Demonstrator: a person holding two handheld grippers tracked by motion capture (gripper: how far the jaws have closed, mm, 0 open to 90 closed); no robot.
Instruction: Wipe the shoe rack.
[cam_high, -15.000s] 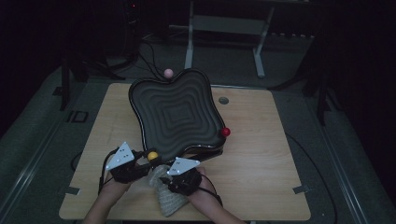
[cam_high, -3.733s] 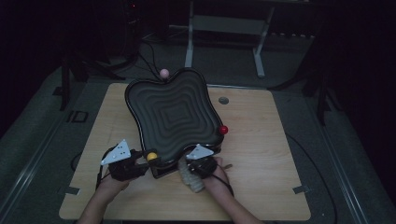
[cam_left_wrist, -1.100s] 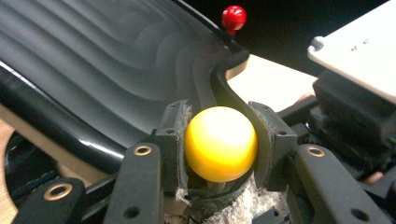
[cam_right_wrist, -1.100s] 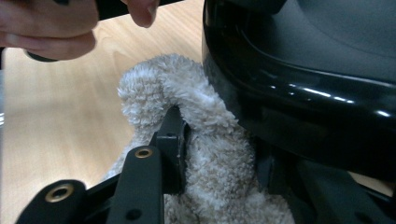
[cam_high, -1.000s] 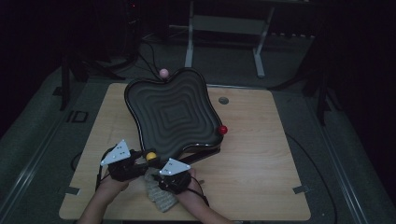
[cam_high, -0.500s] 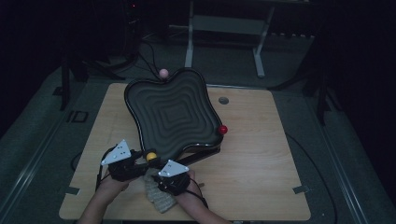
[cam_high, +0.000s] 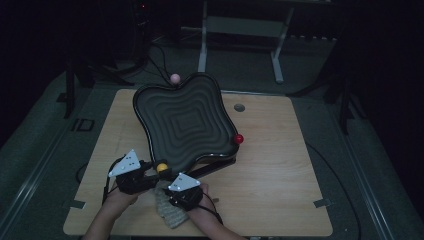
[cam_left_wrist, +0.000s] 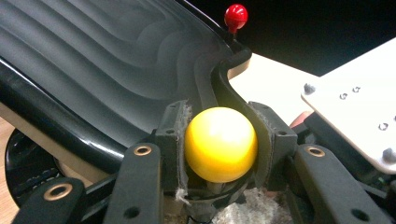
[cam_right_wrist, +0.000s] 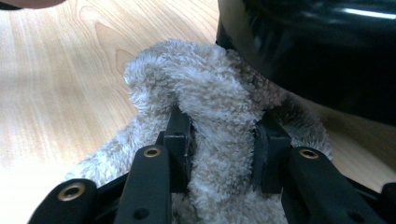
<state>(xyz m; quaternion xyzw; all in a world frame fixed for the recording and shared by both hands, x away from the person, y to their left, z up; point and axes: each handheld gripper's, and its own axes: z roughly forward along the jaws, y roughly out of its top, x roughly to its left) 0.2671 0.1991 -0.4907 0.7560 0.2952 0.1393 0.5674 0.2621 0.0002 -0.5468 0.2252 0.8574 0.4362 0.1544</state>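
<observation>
A black tray (cam_high: 185, 125) with stepped ripples stands tilted on the wooden table (cam_high: 280, 175). It carries a pink knob (cam_high: 174, 78) at the back, a red knob (cam_high: 239, 138) on the right and a yellow ball knob (cam_left_wrist: 220, 144) at its near corner. My left gripper (cam_left_wrist: 219, 135) is shut on the yellow ball (cam_high: 161, 167), pads pressed to both sides. My right gripper (cam_right_wrist: 223, 154) is shut on a fluffy grey cloth (cam_right_wrist: 219, 102), bunched just under the tray's black rim (cam_right_wrist: 317, 56). From above, the cloth (cam_high: 167, 212) lies below the right gripper (cam_high: 172, 194).
The right gripper's grey plate (cam_left_wrist: 359, 121) sits close beside the left jaws. A small round grommet (cam_high: 239, 107) is set in the table behind the tray. Bare wood spreads to the right. Cables and metal stand legs (cam_high: 240, 30) lie on the dark floor beyond.
A few seconds ago my right gripper was further right at the tray's front edge; it has come left and nearer with the cloth. Over the last second nothing has visibly moved.
</observation>
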